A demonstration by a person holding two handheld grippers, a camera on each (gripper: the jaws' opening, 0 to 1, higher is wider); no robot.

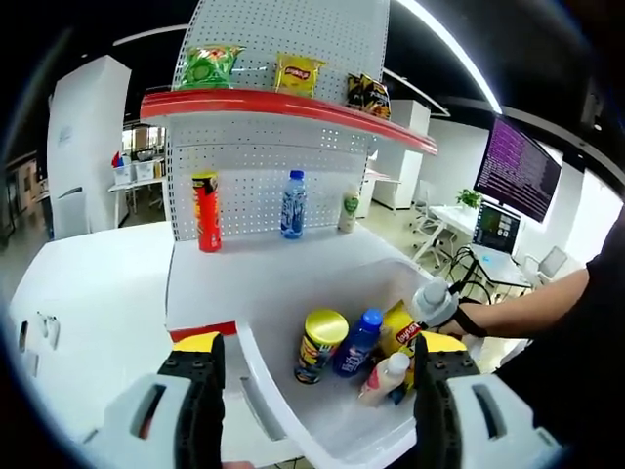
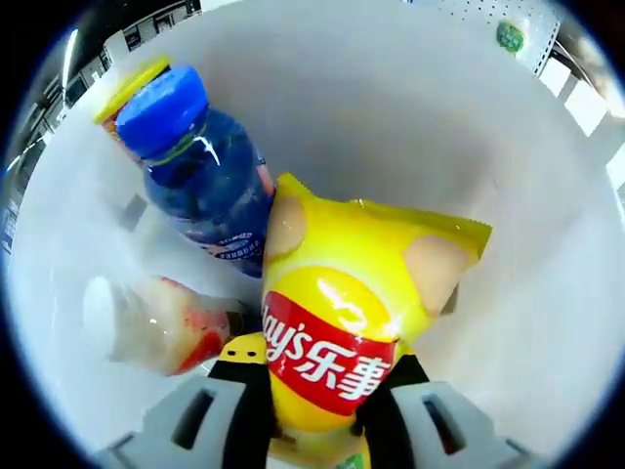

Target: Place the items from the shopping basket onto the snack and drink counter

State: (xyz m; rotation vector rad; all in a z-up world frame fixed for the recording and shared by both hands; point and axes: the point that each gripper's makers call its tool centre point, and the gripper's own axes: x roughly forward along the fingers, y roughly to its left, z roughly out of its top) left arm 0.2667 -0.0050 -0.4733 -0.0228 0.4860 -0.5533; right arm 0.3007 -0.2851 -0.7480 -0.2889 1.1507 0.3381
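A white shopping basket [image 1: 256, 376] sits in front of the snack and drink counter [image 1: 234, 278]. In it are a yellow-lidded can [image 1: 320, 344], a blue-capped bottle [image 1: 357, 342], a yellow Lay's chip bag [image 1: 398, 332] and a pale bottle with a white cap [image 1: 384, 376]. My left gripper [image 1: 312, 391] hangs open above the basket's near rim. My right gripper [image 1: 435, 305] reaches into the basket from the right. In the right gripper view, that gripper [image 2: 312, 391] is shut on the lower part of the Lay's bag [image 2: 342, 322], with the blue bottle [image 2: 200, 166] and pale bottle [image 2: 156, 327] beside it.
On the counter stand a red chip tube [image 1: 206, 211], a blue water bottle [image 1: 293, 204] and a green-capped bottle [image 1: 350, 210]. Snack bags [image 1: 299, 74] lie on the red-edged top shelf [image 1: 283, 106]. A person's arm [image 1: 527, 308] comes in from the right. A monitor [image 1: 516, 168] hangs at the back right.
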